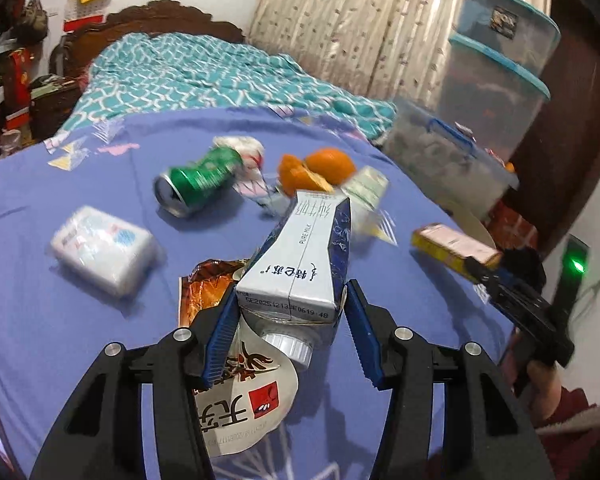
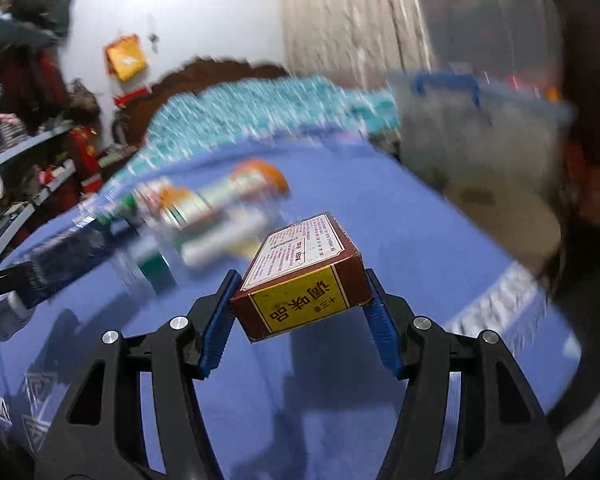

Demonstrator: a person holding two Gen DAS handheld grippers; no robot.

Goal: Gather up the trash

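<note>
A: Left wrist: left gripper [image 1: 290, 322] clamped on milk carton [image 1: 300, 256], one can [image 1: 194, 184] far left

B: right gripper [image 2: 300, 316] clamped on seasoning box [image 2: 300, 276], bare blue sheet [image 2: 420, 248] right

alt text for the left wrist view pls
The left gripper clamps a white-and-blue milk carton above a blue tablecloth strewn with a crushed green can, tissue pack and orange peel. At right, the right gripper holds a small box.
</note>
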